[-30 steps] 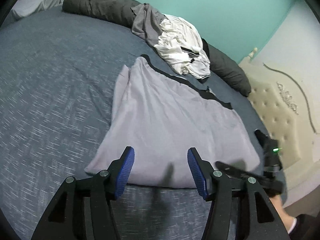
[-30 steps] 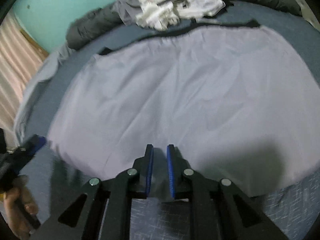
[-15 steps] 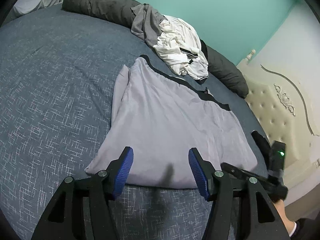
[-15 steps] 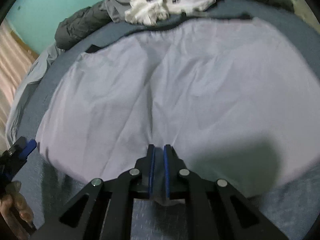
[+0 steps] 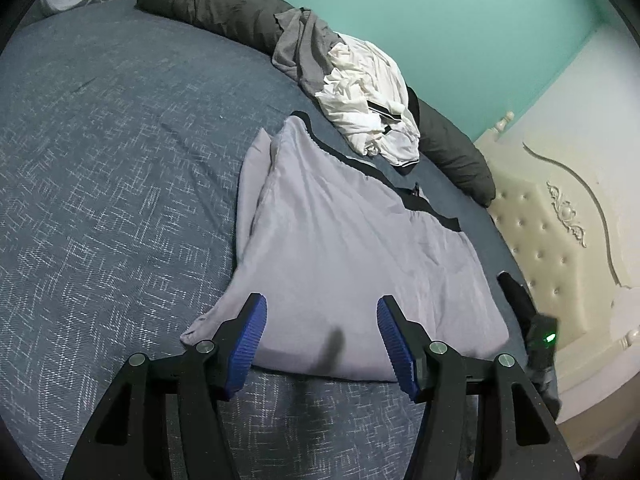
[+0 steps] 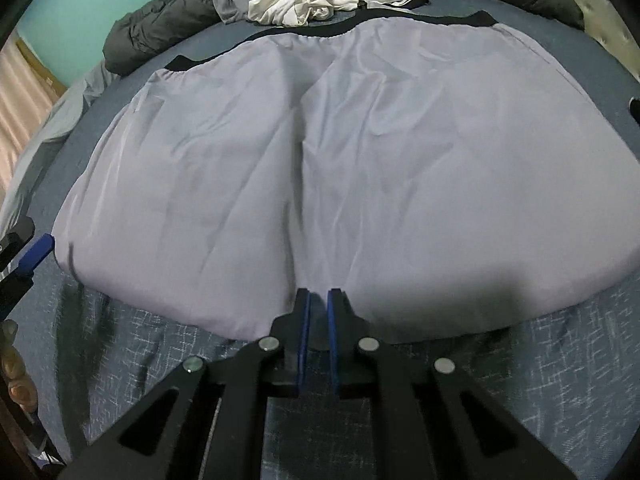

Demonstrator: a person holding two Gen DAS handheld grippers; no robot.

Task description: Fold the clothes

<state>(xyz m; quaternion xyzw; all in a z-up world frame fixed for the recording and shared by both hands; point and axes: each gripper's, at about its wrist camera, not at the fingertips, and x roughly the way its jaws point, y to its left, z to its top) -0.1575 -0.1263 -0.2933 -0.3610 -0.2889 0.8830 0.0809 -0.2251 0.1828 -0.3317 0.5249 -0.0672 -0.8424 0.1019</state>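
Note:
A pair of lavender shorts [image 5: 352, 248] with a black waistband [image 6: 440, 22] lies flat on the blue bedspread [image 5: 100, 160]. My left gripper [image 5: 320, 304] hovers open over the near left part of the hem, with nothing between its blue pads. My right gripper [image 6: 318, 292] sits at the middle of the near hem, shut on a pinch of the fabric. A long crease runs from its tips up the lavender shorts [image 6: 400, 160]. The left gripper's blue pad [image 6: 36, 254] shows at the left edge of the right wrist view.
A heap of white and grey clothes [image 5: 360, 92] and a dark duvet [image 5: 216, 0] lie along the far side by the teal wall. A cream padded headboard [image 5: 560, 232] stands at the right. A hand [image 6: 16, 368] shows at the lower left edge of the right wrist view.
The right gripper's jaws narrowed onto the hem and it moved in closer; a crease has risen up the middle of the shorts. The left gripper stays open in place.

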